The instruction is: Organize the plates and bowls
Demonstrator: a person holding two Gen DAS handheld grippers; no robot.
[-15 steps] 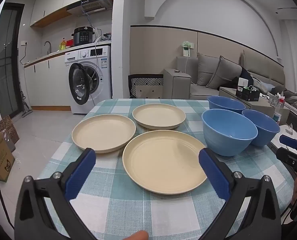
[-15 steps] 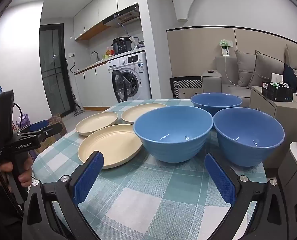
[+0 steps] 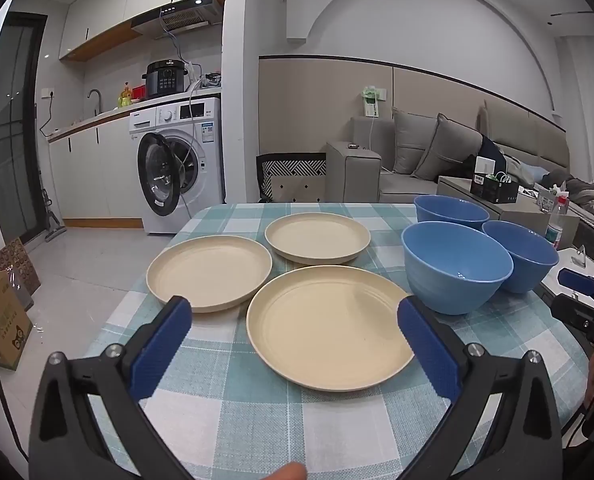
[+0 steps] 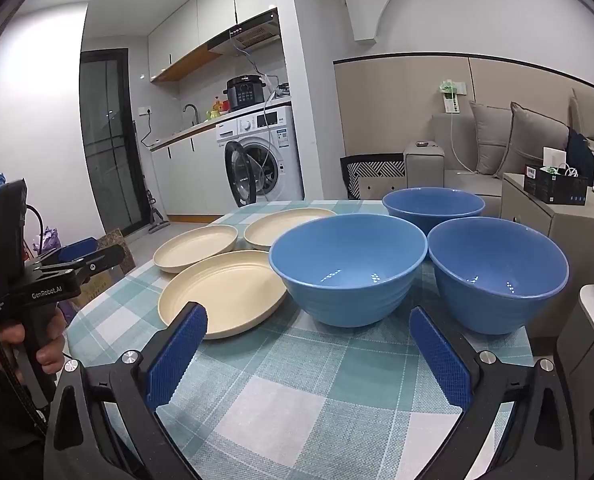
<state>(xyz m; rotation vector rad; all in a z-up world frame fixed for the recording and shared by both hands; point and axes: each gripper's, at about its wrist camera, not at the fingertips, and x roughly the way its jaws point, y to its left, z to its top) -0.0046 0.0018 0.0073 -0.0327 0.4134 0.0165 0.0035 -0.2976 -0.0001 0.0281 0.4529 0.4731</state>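
Three cream plates lie on the checked tablecloth point(image 3: 225, 412): a near plate point(image 3: 329, 326), a left plate point(image 3: 209, 272) and a far plate point(image 3: 317, 237). Three blue bowls stand to their right: a near bowl point(image 3: 455, 266), a right bowl point(image 3: 523, 254) and a far bowl point(image 3: 449, 210). My left gripper point(image 3: 293, 312) hovers open above the near plate's front, holding nothing. In the right wrist view my right gripper point(image 4: 309, 316) is open in front of the near bowl point(image 4: 349, 268) and right bowl point(image 4: 497, 272), apart from both.
The table's left edge drops to a tiled floor with paper bags point(image 3: 5, 316). A washing machine point(image 3: 181, 164) with its door ajar stands behind, and a sofa point(image 3: 437, 152) and side cabinet point(image 4: 557, 236) are to the right. A hand grips the left gripper's handle point(image 4: 29, 304).
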